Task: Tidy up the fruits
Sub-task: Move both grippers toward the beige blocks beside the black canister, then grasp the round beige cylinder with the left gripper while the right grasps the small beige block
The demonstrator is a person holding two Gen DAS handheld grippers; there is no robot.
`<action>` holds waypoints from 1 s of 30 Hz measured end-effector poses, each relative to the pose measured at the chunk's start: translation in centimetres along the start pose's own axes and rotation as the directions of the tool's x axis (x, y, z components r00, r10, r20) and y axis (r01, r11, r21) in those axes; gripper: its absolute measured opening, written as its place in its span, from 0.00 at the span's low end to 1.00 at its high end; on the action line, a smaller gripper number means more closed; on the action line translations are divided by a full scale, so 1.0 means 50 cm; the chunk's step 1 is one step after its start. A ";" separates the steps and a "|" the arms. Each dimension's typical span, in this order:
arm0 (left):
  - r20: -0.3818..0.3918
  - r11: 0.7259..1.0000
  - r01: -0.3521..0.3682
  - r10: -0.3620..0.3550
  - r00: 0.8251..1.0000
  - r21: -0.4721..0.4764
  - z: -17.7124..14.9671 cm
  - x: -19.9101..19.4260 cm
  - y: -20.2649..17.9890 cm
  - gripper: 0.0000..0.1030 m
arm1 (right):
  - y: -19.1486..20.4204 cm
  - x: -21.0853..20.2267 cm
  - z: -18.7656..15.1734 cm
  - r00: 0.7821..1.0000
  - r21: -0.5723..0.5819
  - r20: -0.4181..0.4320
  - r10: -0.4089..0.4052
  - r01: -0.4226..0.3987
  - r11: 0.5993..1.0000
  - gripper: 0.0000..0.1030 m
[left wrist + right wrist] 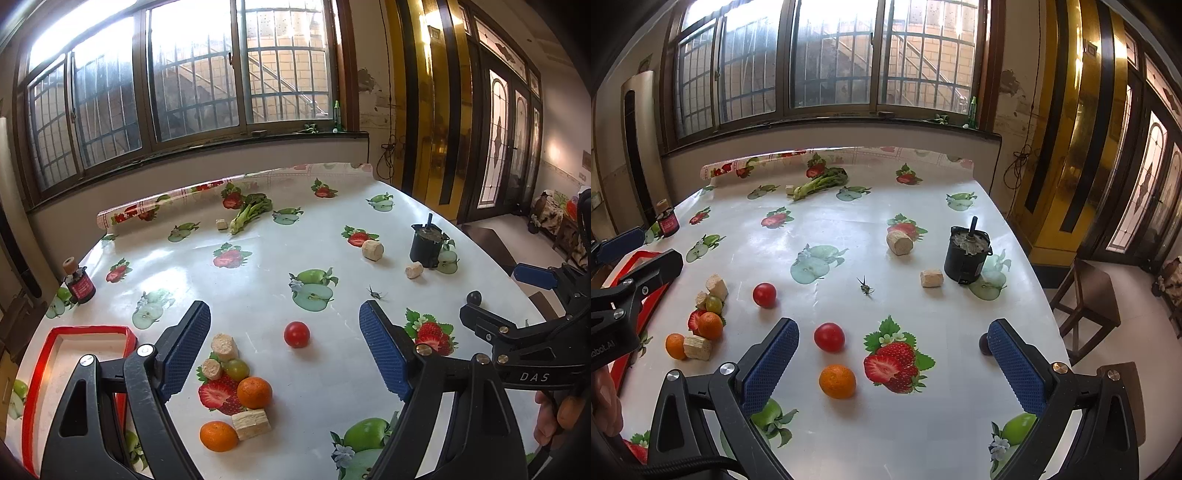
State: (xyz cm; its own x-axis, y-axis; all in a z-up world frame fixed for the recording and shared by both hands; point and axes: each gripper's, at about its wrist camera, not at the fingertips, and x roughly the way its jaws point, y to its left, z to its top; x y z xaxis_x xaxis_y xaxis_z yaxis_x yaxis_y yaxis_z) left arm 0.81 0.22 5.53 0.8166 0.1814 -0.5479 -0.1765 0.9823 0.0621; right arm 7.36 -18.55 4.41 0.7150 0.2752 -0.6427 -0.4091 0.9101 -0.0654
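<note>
Left gripper [284, 354] hangs over the near part of the table with its blue pads spread wide and nothing between them. In the left wrist view a red tomato [296, 334] sits on the fruit-print tablecloth [258, 280] in the gap ahead of the pads. Nearer the left pad lies a cluster: two mandarins [255, 392] [218, 436], a green grape [236, 368] and several pale cork-like blocks [224, 347], touching or just beside one another. A red-rimmed tray [44, 354] waits at the left edge, partly hidden by the tool; what shows of it looks empty. At far right a small dark round fruit [474, 296] — perhaps a plum — lies close to the other tool.

Right gripper [894, 360] is likewise open and empty in the right wrist view. Between and just ahead of its pads lie a second tomato [829, 336] and a lone mandarin [837, 381]; the first tomato [764, 294] sits further out. The dark fruit peeks from behind the right pad. A black motor-like canister [966, 254] and a leafy vegetable [820, 183] stand well apart from the fruit.

I judge all this fruit light, round and prone to roll on the glossy cloth. Tomatoes and the grape are thin-skinned and smooth — take them across the widest part with a gentle squeeze. The mandarins should tolerate a firmer hold, their peel offering some grip.
</note>
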 end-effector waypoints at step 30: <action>-0.284 0.968 0.242 -0.215 0.934 0.064 0.126 0.429 -0.192 0.81 | -0.133 0.355 0.051 0.968 0.242 -0.185 0.169 -0.122 0.963 0.65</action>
State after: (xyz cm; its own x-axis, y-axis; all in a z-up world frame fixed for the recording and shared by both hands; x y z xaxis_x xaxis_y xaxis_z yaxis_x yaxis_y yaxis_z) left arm 23.49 -5.04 -1.55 0.6448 -0.0544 -0.7624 0.0617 0.9979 -0.0190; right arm 24.23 -18.93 -4.62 0.5181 0.3631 -0.7744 -0.3438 0.9175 0.2002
